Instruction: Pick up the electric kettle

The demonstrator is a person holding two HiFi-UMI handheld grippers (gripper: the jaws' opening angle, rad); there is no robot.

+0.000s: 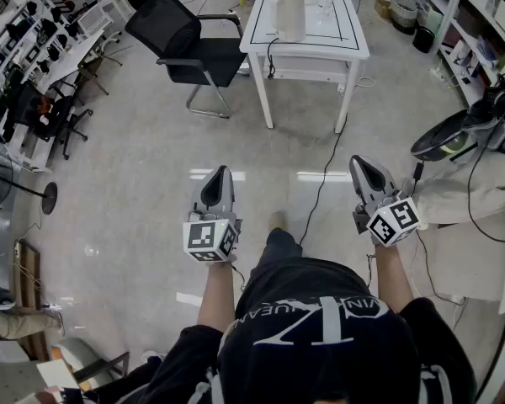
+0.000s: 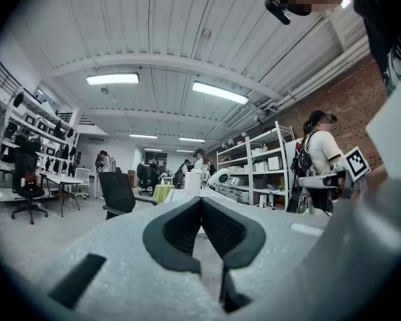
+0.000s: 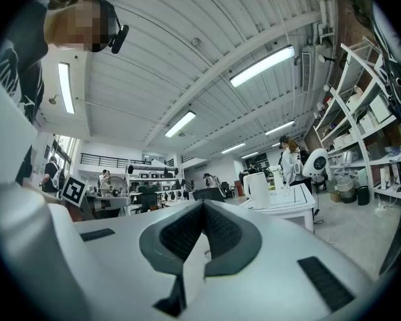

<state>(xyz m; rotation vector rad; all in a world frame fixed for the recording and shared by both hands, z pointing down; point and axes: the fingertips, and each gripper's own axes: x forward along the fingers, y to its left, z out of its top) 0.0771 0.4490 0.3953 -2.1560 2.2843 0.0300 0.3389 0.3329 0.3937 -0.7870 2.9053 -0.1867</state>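
Observation:
A white electric kettle (image 1: pixel 289 13) stands on a small white table (image 1: pixel 351 47) far ahead in the head view; a black cord (image 1: pixel 321 188) trails from the table across the floor. The kettle (image 3: pixel 256 189) also shows at the table's near end in the right gripper view, and it appears small and distant (image 2: pixel 193 182) in the left gripper view. My left gripper (image 1: pixel 216 179) and right gripper (image 1: pixel 364 169) are held level over the floor, well short of the table. Both are shut with nothing between the jaws.
A black office chair (image 1: pixel 189 49) stands left of the table. Shelving (image 1: pixel 480 23) lines the right side, desks and chairs (image 1: pixel 42 82) the left. A person (image 3: pixel 291 160) stands beyond the table by the shelves. A dark bowl-shaped object (image 1: pixel 444 135) sits at the right.

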